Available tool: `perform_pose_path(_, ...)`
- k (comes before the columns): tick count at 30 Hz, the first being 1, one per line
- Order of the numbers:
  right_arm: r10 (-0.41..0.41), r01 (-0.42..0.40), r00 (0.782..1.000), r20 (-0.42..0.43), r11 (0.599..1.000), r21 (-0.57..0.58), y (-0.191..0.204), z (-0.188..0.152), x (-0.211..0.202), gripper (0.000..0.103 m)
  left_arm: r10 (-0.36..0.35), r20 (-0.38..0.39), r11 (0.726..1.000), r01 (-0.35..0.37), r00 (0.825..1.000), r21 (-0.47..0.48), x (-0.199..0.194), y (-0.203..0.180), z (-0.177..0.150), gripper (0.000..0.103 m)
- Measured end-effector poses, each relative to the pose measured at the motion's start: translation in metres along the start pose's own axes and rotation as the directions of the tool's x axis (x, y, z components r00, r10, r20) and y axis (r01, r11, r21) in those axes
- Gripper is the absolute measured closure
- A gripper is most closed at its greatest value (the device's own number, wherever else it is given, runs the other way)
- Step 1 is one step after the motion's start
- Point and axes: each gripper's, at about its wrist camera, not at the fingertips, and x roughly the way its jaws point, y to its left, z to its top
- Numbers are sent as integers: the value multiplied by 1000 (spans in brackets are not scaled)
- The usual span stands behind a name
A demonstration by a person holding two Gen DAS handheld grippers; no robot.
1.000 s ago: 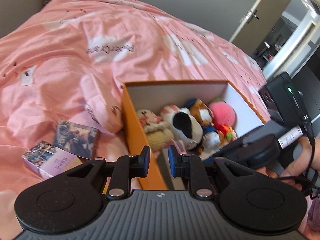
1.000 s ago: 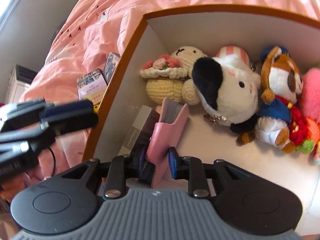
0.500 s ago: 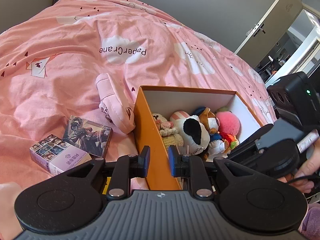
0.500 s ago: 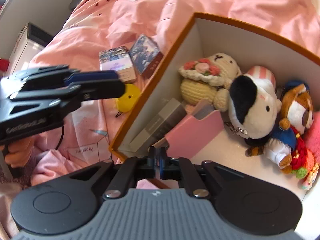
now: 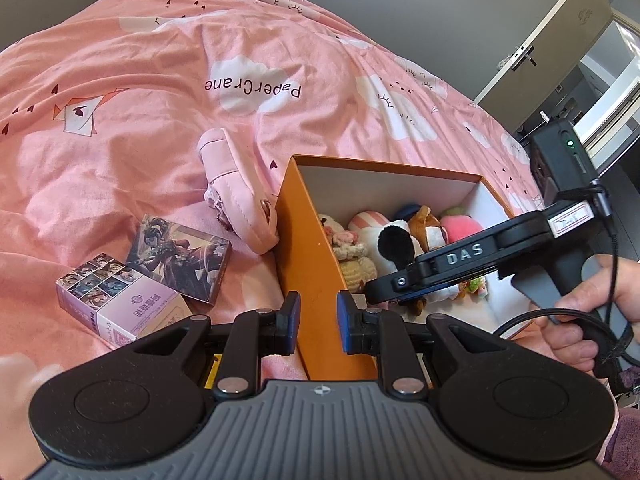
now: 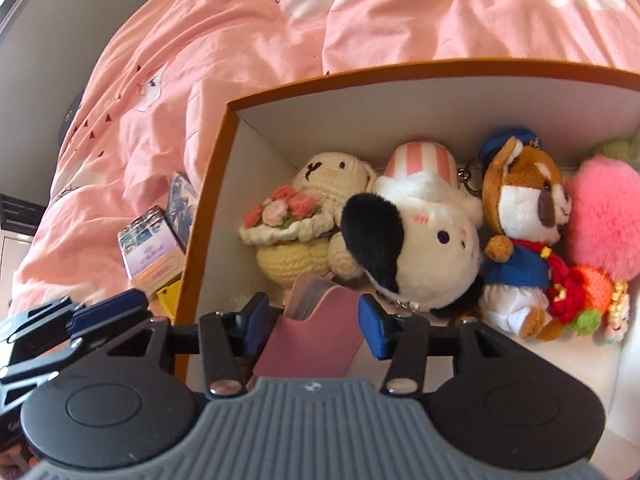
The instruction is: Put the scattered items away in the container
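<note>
The right gripper (image 6: 313, 322) hung inside the orange box (image 6: 204, 216), its jaws opening, and the pink card holder (image 6: 308, 332) stood between the blue pads (image 6: 374, 332) without either pad pressing on it; its lower end was hidden behind the gripper body. Just beyond it in the box lay a cream crochet bunny (image 6: 316, 216) with a flower bouquet, a white plush with a black ear (image 6: 420, 240), a brown plush in a blue jacket (image 6: 520, 216) and a fluffy pink ball (image 6: 604, 220), packed touching one another along the far wall; the small knitted pieces at the right edge were too bunched to tell apart. From the left wrist view the same right gripper (image 5: 384, 290) reached over the box (image 5: 308, 240) and covered much of its contents, with a hand (image 5: 580, 320) on its handle, partly cut off at the frame edge. The left gripper (image 5: 318, 326) hovered at the near corner of the box with its pads a narrow gap apart, gripping nothing, the box wall showing behind the gap. Left of the box, on the pink bedspread (image 5: 160, 80), two card packs lay touching: a pale purple pack (image 5: 120, 300) and a dark illustrated pack (image 5: 180, 264). A pink pouch (image 5: 236, 196) leaned against the outer wall of the box. A yellow object (image 6: 170, 300) peeked out beside the box, mostly hidden, and could not be identified.
</note>
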Motion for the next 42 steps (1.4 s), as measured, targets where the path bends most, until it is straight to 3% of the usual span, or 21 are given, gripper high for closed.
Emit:
perform_pose_path(5,-29,29,999,-16,999,-22,-1,-3,12,52,1,-10,1000,-1,1000,-5,3,3,0,81)
perform_pose_path(12,28,-32,999,-45,994,-104,3,-9,-1,74,-1,-21,1000,1,1000,-13,9,6,0,81)
perform_pose_path(16,56,-67,996,-76,987,-145,6,-13,1,74,-8,-22,1000,8,1000,-13,9,7,0,81)
perform_pose_path(24,150,-157,985,-84,985,-78,5,-15,8,74,-14,-27,1000,14,1000,-24,10,8,1,81)
perform_pose_path(26,219,-224,970,-105,974,-39,6,-17,11,83,-17,-38,1000,16,999,-21,13,8,0,81)
perform_pose_path(27,274,-278,953,-127,960,-18,8,-18,13,103,-15,-42,1000,14,999,-22,14,7,0,82)
perform_pose_path(30,227,-240,965,-129,966,-95,24,-23,15,95,-10,-47,1000,9,999,-27,14,7,-1,81)
perform_pose_path(35,200,-208,976,-90,974,-92,18,-19,2,93,-10,-39,999,8,999,-34,9,10,-3,81)
perform_pose_path(38,126,-131,991,-48,985,-116,9,-18,-8,91,-7,-42,999,6,999,-38,11,11,-3,81)
perform_pose_path(42,-40,36,999,-21,982,-184,-1,-17,-3,91,-4,-57,999,2,998,-42,16,12,-5,81)
